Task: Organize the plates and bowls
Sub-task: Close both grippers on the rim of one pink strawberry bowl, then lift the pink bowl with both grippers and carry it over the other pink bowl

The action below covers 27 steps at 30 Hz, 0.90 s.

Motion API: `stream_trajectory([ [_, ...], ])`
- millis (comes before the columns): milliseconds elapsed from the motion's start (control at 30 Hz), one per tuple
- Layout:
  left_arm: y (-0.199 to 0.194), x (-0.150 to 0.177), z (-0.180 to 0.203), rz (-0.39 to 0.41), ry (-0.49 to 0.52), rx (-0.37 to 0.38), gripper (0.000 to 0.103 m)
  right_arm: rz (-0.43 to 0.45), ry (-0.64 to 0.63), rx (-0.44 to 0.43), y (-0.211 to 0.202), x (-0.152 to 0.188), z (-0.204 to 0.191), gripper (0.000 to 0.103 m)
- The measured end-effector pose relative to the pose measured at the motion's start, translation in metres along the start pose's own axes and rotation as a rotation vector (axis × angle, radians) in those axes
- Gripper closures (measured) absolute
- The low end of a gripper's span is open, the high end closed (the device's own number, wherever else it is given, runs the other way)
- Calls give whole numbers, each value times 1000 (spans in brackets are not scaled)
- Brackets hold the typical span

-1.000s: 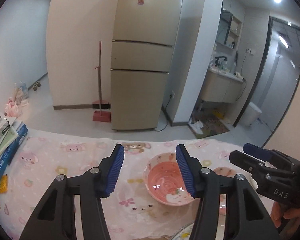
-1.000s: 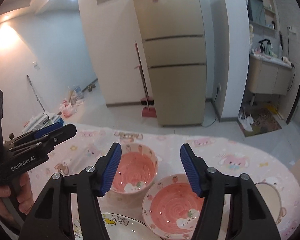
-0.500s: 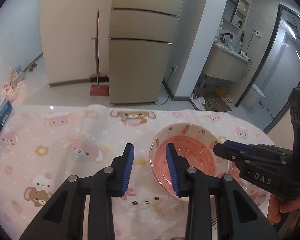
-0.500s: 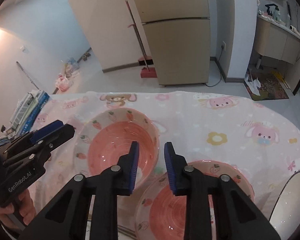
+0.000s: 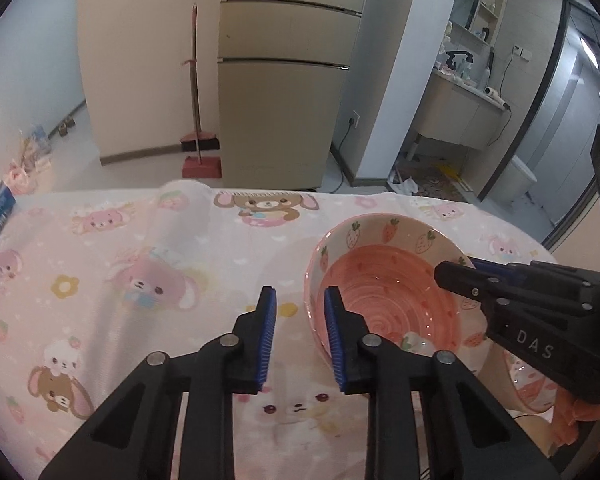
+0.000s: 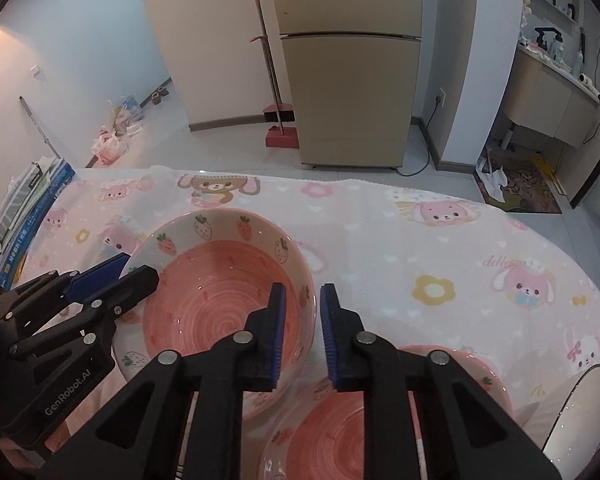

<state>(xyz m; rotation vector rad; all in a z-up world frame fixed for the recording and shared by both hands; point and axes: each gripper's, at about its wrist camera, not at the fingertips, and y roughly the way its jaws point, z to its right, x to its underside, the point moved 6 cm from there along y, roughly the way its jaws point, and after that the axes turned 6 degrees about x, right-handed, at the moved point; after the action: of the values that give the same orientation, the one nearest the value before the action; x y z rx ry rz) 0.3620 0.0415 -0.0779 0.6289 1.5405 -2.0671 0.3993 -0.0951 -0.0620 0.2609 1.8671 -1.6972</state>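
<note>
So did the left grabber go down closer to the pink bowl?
Yes. The left gripper has come down toward the tablecloth; the fridge slid up the view, and its closing jaws now straddle the strawberry bowl's rim.

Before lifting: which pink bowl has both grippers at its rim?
The farther bowl: left gripper and right gripper, jaws just closing, each straddle its rim. The nearer bowl has neither.

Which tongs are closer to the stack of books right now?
Left. The left tongs straddle the strawberry bowl's rim on the side facing the stack of books; the right tongs straddle its opposite rim. Both have just been closing.
</note>
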Motion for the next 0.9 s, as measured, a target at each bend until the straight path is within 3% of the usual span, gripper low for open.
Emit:
stream_trajectory([
  [233, 7, 4, 7, -11, 3, 30, 80, -32, -67, 51, 7, -4, -6, 89],
  [367, 14, 9, 14, -35, 60, -13, 81, -38, -115, 77, 9, -3, -11, 91],
  [500, 16, 8, 7, -40, 35, -66, 86, 5, -71, 31, -2, -4, -13, 95],
  [633, 17, 9, 5, -45, 36, -80, 88, 36, -98, 61, -8, -2, -21, 95],
  [900, -10, -3, 8, 16, 25, -66, 90, 69, 3, -33, -21, -4, -13, 96],
])
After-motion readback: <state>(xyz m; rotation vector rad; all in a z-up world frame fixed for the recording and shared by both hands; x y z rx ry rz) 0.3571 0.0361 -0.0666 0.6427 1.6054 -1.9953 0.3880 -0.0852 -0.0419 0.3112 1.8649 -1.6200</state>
